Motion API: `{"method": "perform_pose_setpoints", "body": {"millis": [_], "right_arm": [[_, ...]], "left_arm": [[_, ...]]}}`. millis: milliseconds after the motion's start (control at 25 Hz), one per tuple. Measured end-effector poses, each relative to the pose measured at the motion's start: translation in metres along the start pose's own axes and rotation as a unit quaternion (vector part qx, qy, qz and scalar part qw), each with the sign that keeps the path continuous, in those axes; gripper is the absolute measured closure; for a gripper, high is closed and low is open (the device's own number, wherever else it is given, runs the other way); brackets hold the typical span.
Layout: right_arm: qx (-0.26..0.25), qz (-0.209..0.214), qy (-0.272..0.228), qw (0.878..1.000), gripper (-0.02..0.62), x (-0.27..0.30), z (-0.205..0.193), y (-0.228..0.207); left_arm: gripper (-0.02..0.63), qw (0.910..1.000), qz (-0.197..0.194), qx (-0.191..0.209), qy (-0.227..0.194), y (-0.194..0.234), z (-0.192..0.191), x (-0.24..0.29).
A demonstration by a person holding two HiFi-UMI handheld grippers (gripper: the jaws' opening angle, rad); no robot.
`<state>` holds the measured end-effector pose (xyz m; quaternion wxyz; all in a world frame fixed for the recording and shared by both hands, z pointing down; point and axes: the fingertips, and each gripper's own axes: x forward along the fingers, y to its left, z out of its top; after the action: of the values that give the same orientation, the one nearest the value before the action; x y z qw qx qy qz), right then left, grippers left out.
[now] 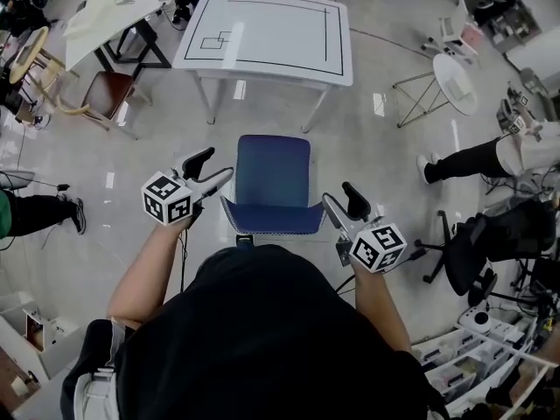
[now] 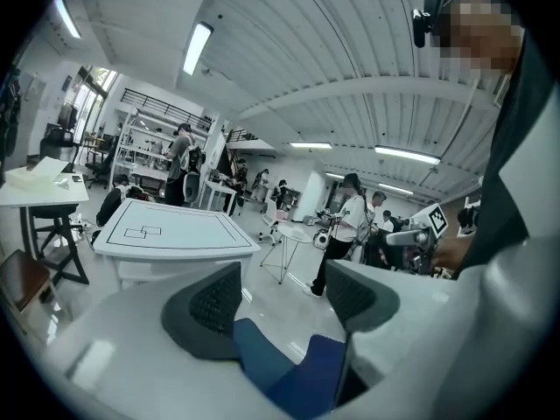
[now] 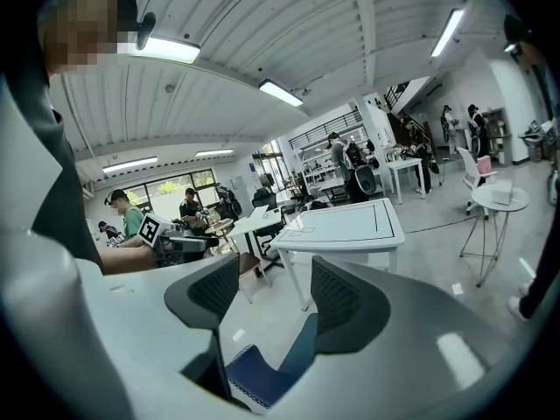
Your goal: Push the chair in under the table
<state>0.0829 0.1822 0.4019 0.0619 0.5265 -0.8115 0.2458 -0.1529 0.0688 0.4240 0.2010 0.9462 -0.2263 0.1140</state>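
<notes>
The blue chair (image 1: 273,182) stands just in front of me, its seat facing the white table (image 1: 262,33), with bare floor between them. My left gripper (image 1: 217,166) is at the backrest's left top corner and my right gripper (image 1: 338,196) at its right top corner. In the left gripper view the blue backrest (image 2: 297,379) fills the gap low between the jaws of the left gripper (image 2: 282,297), with the table (image 2: 166,230) beyond. In the right gripper view the backrest edge (image 3: 262,374) sits between the jaws of the right gripper (image 3: 276,294), facing the table (image 3: 346,226).
A wooden chair with a red seat (image 1: 109,90) and a second white table (image 1: 105,11) stand to the far left. To the right are a round side table (image 1: 455,81), a person's legs (image 1: 464,160) and a black office chair (image 1: 472,252). Another person's legs (image 1: 44,213) are at the left edge.
</notes>
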Motion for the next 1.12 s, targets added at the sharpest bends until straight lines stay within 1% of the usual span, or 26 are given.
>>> {"method": "perform_pose_setpoints", "body": {"millis": [360, 560, 760, 1120], "right_arm": [[0.018, -0.046, 0.025, 0.998, 0.301, 0.006, -0.02, 0.002], [0.033, -0.06, 0.042, 0.997, 0.301, 0.005, -0.037, -0.009], [0.042, -0.053, 0.051, 0.996, 0.301, 0.016, -0.045, -0.031], [0.04, -0.029, 0.071, 0.996, 0.301, 0.034, -0.043, -0.077]], "left_arm": [[0.184, 0.9992, -0.033, -0.015, 0.016, 0.03, -0.012, 0.006], [0.184, 0.9985, -0.033, -0.028, 0.032, 0.038, -0.026, 0.009], [0.184, 0.9982, -0.021, -0.033, 0.045, 0.044, -0.033, 0.018], [0.184, 0.9973, 0.009, -0.046, 0.056, 0.041, -0.034, 0.038]]}}
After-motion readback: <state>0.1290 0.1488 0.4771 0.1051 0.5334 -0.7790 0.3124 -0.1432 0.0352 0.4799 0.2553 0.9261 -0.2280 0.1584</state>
